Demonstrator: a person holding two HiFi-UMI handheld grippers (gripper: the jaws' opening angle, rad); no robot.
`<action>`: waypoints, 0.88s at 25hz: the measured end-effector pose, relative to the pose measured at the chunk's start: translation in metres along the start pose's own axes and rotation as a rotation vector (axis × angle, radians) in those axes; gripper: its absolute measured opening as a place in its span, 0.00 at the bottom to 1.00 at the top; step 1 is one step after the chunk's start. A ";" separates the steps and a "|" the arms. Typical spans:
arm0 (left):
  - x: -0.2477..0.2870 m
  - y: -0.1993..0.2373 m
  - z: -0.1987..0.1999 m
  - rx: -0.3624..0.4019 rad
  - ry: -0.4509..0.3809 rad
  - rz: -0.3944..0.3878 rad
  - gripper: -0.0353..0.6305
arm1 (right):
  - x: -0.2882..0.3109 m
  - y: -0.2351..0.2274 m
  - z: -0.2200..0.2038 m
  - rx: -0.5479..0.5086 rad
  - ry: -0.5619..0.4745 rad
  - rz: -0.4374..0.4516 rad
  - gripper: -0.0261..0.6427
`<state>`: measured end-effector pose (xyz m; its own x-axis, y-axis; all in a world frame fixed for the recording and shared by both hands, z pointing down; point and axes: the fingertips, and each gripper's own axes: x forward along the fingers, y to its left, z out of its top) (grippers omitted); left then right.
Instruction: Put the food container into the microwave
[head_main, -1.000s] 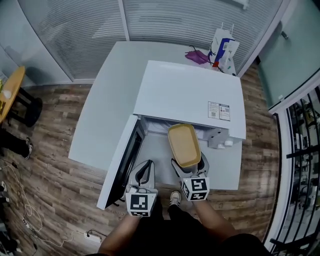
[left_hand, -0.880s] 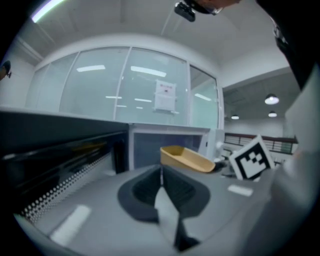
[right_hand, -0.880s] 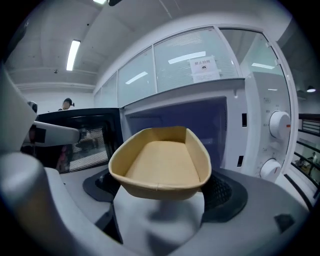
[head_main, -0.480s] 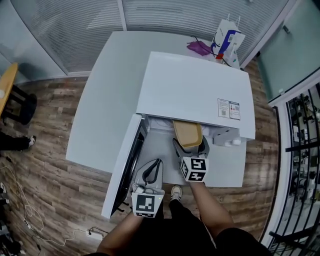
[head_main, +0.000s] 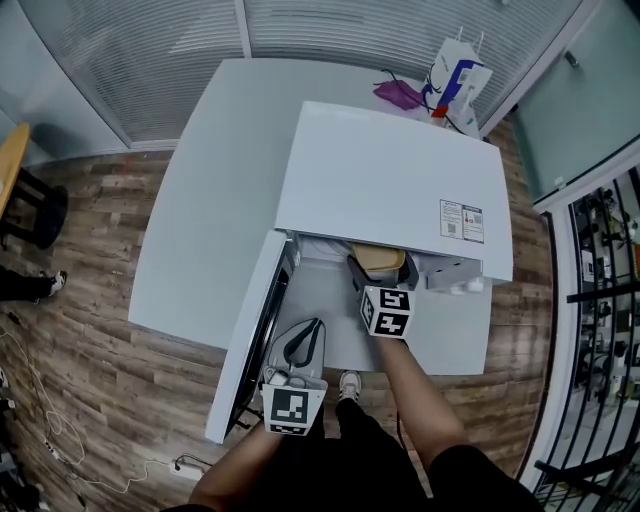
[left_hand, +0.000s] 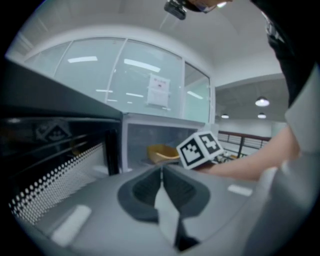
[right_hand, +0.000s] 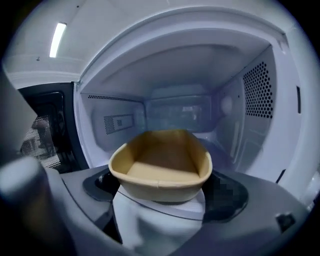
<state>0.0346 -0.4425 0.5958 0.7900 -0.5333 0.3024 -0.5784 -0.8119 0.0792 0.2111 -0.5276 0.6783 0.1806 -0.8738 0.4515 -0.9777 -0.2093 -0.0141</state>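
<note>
Microwave (head_main: 390, 180), 1: white, on the white table (head_main: 220, 180), centre of the head view; 2 stickers (head_main: 462, 220) side by side at the right of its top

Door (head_main: 250, 340), 1: swung open to the left of the cavity, dark inner face with a dotted screen

Food container (right_hand: 160, 165), 1: tan, open-topped, empty; inside the mouth of the cavity, with perforated walls to left and right of it in the right gripper view (from the head view only its near end (head_main: 380, 260) shows under the front edge of the microwave's top); whether it rests on the cavity floor cannot be told

Right gripper (right_hand: 162, 195), 1: jaws set apart and closed on the container's near end, reaching into the opening; marker cube (head_main: 387, 312) just in front of the microwave

Left gripper (left_hand: 161, 185), 1: jaws pressed together with nothing between them; lower centre of the head view, just beside the open door, pointing toward the cavity; marker cube (head_main: 292, 410) at its rear

Bag (head_main: 455, 85), 1: white and blue, upright at the table's far right corner, upper right of the frame

Purple item (head_main: 400, 95), 1: crumpled, just left of the bag
</note>
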 end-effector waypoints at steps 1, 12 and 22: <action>-0.001 0.000 -0.001 -0.001 0.004 -0.003 0.08 | 0.002 0.000 0.001 -0.006 0.006 -0.003 0.78; -0.001 -0.011 -0.003 -0.010 0.012 -0.018 0.08 | 0.028 -0.005 -0.004 0.008 0.091 -0.017 0.78; -0.002 -0.020 0.003 -0.015 0.009 -0.021 0.08 | 0.020 -0.010 -0.008 0.020 0.124 -0.027 0.78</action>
<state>0.0449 -0.4259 0.5901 0.7999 -0.5142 0.3093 -0.5650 -0.8190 0.0996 0.2237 -0.5396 0.6948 0.1913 -0.8071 0.5586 -0.9700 -0.2423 -0.0179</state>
